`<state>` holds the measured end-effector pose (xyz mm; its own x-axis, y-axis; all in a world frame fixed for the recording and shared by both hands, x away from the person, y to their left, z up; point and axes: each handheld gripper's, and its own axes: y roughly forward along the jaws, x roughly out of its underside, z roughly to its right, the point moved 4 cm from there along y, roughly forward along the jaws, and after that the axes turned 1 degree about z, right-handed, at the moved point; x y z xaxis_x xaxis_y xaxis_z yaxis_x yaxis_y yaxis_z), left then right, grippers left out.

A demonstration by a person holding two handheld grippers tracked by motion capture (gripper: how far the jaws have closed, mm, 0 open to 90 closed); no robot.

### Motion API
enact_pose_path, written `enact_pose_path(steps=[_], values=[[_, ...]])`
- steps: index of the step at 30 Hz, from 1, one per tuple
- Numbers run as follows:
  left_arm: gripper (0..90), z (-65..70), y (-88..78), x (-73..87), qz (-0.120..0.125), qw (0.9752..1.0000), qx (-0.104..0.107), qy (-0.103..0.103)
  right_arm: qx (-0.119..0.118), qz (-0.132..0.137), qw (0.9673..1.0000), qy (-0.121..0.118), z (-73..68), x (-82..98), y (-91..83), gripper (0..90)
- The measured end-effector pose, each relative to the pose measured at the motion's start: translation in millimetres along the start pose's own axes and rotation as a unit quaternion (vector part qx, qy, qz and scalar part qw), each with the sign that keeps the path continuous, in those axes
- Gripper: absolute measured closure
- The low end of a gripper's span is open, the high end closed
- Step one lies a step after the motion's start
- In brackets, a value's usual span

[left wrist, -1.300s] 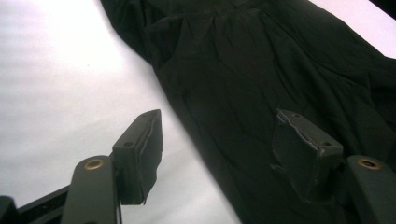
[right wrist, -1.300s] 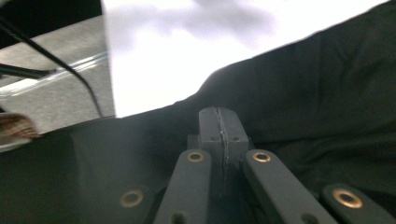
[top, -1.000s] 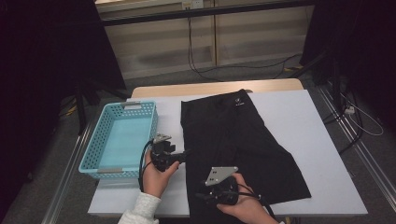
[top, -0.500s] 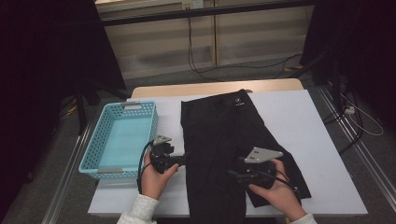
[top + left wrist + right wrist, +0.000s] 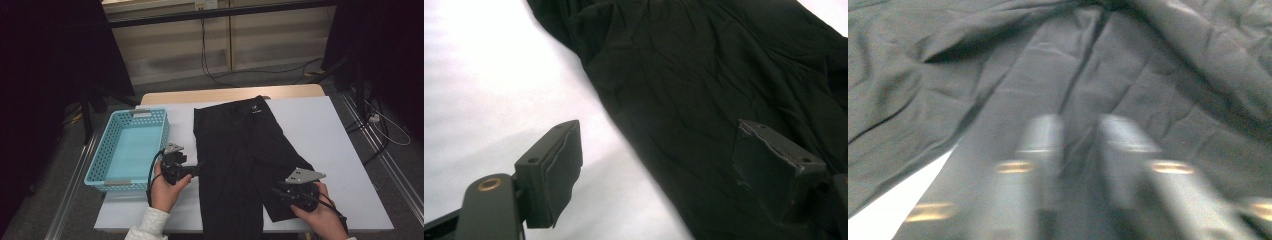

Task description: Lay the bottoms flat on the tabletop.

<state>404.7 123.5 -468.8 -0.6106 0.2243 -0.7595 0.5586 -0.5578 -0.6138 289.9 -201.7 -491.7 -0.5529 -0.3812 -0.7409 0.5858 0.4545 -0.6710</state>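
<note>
Your left gripper (image 5: 200,169) holds its jaws wide open at the black shorts' (image 5: 245,165) left edge on the white tabletop (image 5: 325,130). Your right gripper (image 5: 274,192) has just closed its jaws, seemingly pinching fabric at the right hem.

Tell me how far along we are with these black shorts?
Done: black shorts lie spread flat on the table. In hand: right gripper has just closed at the right leg hem; left gripper sits open at the left edge. Left: folding; the basket holds nothing.
</note>
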Motion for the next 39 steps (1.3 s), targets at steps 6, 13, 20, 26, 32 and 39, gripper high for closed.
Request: enact_pose_path(steps=[6,13,20,26,32,39], values=[[20.2,-1.3,-0.2,-1.3,0.000,1.0000,0.000,-0.002,-0.038,-0.011,0.9990,0.022,-1.7,7.0,-10.3,90.0],[19.6,-2.1,-1.5,-1.9,-0.003,1.0000,-0.001,-0.005,-0.049,-0.015,0.9986,0.011,-8.6,11.4,-20.2,88.5],[18.5,-0.1,1.6,-0.1,-0.012,0.9999,0.001,-0.003,-0.035,0.029,0.9986,0.029,-2.9,-2.5,-22.3,54.5],[17.3,-0.2,2.0,-1.1,-0.013,0.9999,0.004,-0.004,-0.014,0.059,0.9975,0.037,-2.8,-15.9,-14.4,40.6],[16.4,-2.4,0.9,-1.7,-0.014,0.9999,0.003,-0.002,-0.003,0.068,0.9965,0.048,-5.1,-23.3,-3.9,31.1],[14.6,-2.8,-1.8,-2.3,-0.015,0.9999,0.003,0.008,-0.001,0.071,0.9953,0.066,-8.2,-31.6,3.5,23.2]])
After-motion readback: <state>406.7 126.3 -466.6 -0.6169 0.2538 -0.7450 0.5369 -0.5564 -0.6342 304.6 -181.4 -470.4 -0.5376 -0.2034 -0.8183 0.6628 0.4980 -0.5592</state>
